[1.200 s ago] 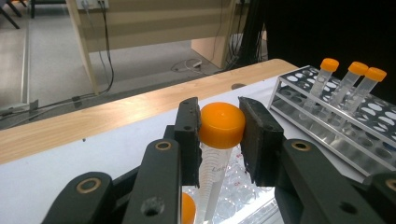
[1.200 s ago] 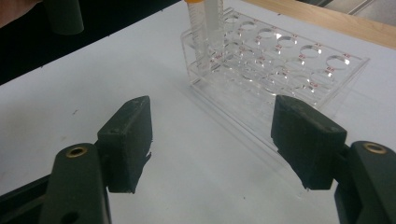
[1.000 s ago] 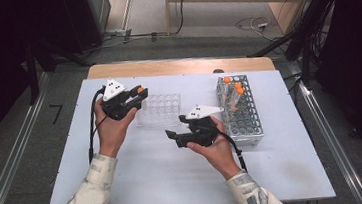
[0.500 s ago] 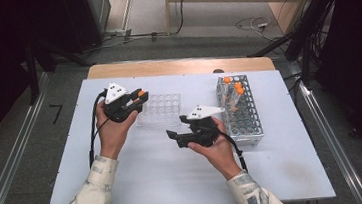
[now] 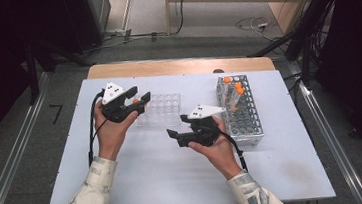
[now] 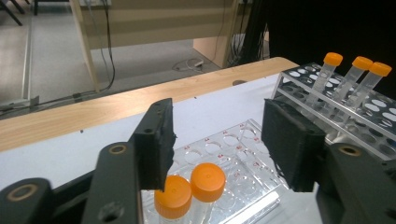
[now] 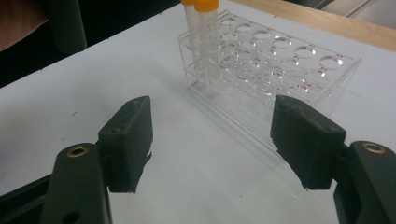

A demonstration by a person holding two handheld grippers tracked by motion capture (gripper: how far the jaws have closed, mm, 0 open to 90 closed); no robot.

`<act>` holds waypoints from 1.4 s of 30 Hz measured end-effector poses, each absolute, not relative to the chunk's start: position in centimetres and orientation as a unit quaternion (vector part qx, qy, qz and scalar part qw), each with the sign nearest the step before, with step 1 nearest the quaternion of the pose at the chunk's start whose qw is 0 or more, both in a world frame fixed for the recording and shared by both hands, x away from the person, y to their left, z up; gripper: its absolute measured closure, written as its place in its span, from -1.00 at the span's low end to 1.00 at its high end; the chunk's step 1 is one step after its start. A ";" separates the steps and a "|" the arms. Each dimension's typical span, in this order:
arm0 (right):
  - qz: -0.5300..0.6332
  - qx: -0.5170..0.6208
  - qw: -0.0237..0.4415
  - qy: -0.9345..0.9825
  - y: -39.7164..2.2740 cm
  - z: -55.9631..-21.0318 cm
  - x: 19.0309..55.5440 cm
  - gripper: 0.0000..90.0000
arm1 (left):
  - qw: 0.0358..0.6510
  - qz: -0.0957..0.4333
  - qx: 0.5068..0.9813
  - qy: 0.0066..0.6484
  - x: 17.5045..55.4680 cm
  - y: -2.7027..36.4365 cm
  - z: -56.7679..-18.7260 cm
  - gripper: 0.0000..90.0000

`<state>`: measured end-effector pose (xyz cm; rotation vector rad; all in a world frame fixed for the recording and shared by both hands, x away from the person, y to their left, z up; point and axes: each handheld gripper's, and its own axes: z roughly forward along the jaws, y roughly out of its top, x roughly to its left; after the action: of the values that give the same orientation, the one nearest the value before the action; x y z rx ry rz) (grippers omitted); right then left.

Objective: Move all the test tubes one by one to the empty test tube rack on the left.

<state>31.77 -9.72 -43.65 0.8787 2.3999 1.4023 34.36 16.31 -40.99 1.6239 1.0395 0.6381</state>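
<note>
A clear plastic rack [image 5: 165, 108] lies mid-table, with two orange-capped tubes [image 6: 208, 181] standing at its left end. My left gripper [image 5: 141, 101] hovers right over those tubes. Its jaws have just been opening and now stand apart, with the caps [image 6: 173, 190] below and between them and the pads off them. My right gripper [image 5: 174, 138] rests open in front of the clear rack [image 7: 280, 70], pointing left, with nothing between its jaws. The same two tubes [image 7: 201, 32] stand beyond it.
A metal wire rack [image 5: 243, 118] stands at the right and holds three orange-capped tubes [image 6: 362, 63] at its far end. The white tabletop [image 5: 176, 183] ends in a wooden strip [image 5: 175, 66] at the back. Cables trail from both grippers.
The left gripper's jaws have opened and let go of the orange-capped tube, which now stands in the clear rack. Neither hand has shifted.
</note>
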 end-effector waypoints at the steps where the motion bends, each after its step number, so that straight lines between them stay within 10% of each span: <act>1: 0.478 0.301 0.113 0.818 -9.8 -43.6 31.8 -0.37 | 0.526 0.264 0.680 0.436 34.3 16.3 -41.0 -0.05; 16: 0.483 0.332 0.152 0.796 -14.2 -41.9 33.0 -0.37 | 0.538 0.245 0.672 0.445 32.9 15.6 -40.9 -0.49; 42: 0.453 0.435 0.225 0.745 -24.8 -42.3 35.0 -0.31 | 0.554 0.227 0.681 0.421 30.0 15.0 -41.8 -0.57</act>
<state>35.02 -24.81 -42.28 1.1995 2.0538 1.2495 29.96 14.96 -41.82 1.6096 0.9949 0.5362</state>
